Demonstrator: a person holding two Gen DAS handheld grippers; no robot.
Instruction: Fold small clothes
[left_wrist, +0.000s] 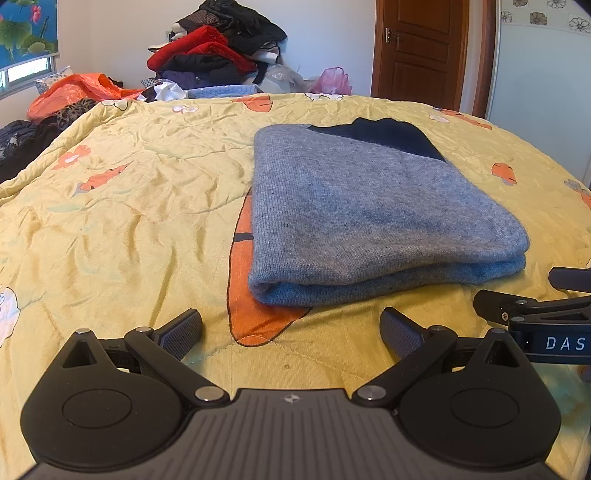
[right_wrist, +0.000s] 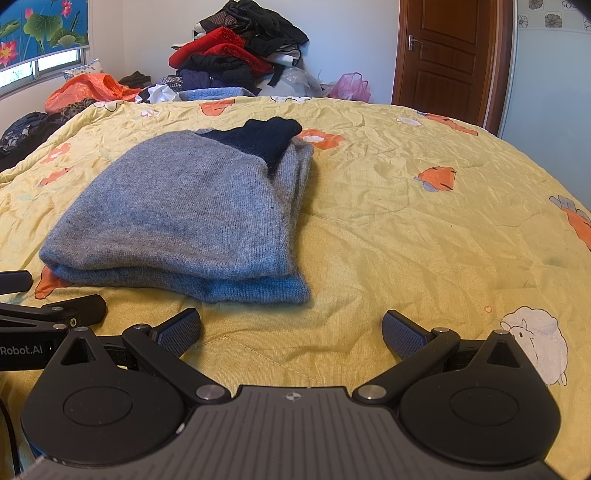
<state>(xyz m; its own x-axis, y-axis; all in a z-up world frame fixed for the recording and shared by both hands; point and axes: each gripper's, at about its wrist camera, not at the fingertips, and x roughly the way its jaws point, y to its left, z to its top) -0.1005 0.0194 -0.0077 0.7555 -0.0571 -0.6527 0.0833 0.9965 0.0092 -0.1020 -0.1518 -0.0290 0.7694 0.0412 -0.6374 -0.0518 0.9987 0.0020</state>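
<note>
A grey knit sweater (left_wrist: 369, 214) with a dark navy part at its far end lies folded into a flat stack on the yellow bedspread (left_wrist: 129, 206). It also shows in the right wrist view (right_wrist: 184, 218), left of centre. My left gripper (left_wrist: 291, 334) is open and empty, just in front of the sweater's near folded edge. My right gripper (right_wrist: 291, 334) is open and empty, in front of the sweater's near right corner. Each gripper shows at the edge of the other's view: the right gripper (left_wrist: 535, 314), the left gripper (right_wrist: 51, 310).
A tall pile of red, black and dark clothes (left_wrist: 218, 55) stands beyond the bed's far edge, with orange (left_wrist: 74, 92) and pink (left_wrist: 332, 81) plastic bags beside it. A brown door (left_wrist: 417, 51) is at the back right. Dark clothes (left_wrist: 22, 144) lie at the left.
</note>
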